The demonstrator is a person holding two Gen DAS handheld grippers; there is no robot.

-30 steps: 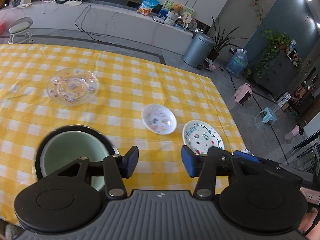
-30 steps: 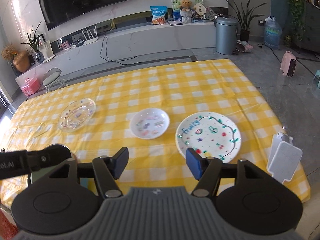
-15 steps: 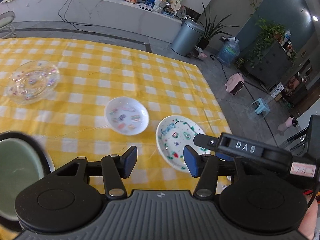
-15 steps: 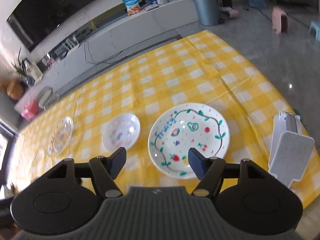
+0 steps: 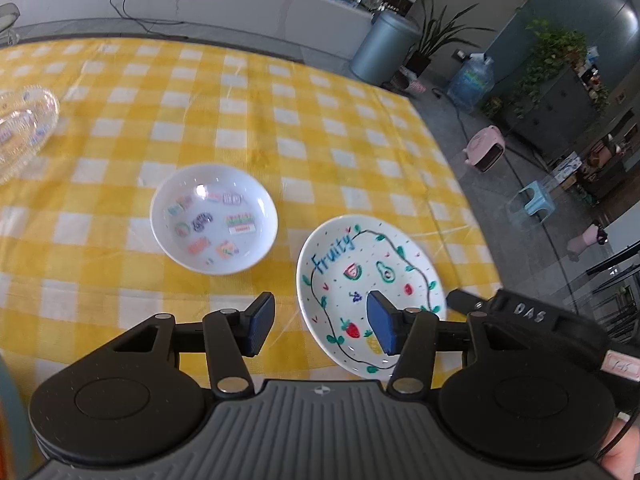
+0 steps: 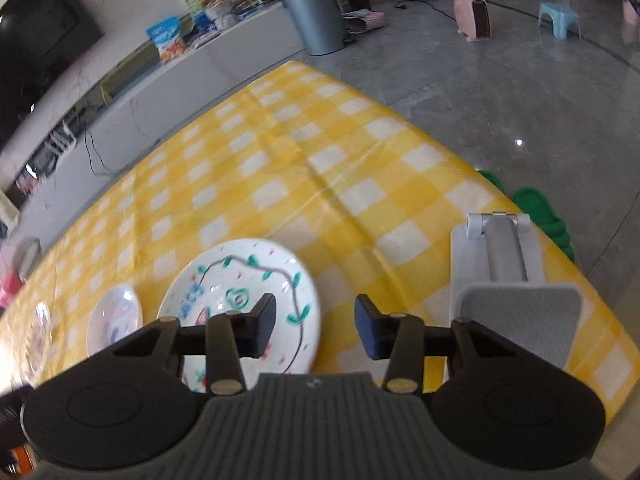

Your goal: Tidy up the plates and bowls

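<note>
A white plate painted with fruit and the word "Fruity" (image 5: 360, 276) lies on the yellow checked tablecloth (image 5: 280, 100). Left of it sits a small white bowl with stickers (image 5: 214, 218). A clear glass plate (image 5: 20, 132) lies at the far left. My left gripper (image 5: 322, 328) is open above the painted plate's near-left rim. My right gripper (image 6: 316, 332) hovers at the right rim of the painted plate (image 6: 240, 280). Its jaws are closing, the rim lies between them, and the pads are not pressing on it. The small bowl (image 6: 114, 320) lies beyond.
A grey folding stand (image 6: 512, 280) stands on the table just right of my right gripper. The table's right edge (image 5: 460, 184) drops to a grey floor. A bin (image 6: 316, 12) stands by a low white cabinet behind the table. A pale green rim (image 5: 6, 420) shows at the left view's lower left edge.
Both grippers came down and closer to the painted plate. The right one rolled, tilting its view, and its jaws narrowed. The green bowl slid almost out of the left view.
</note>
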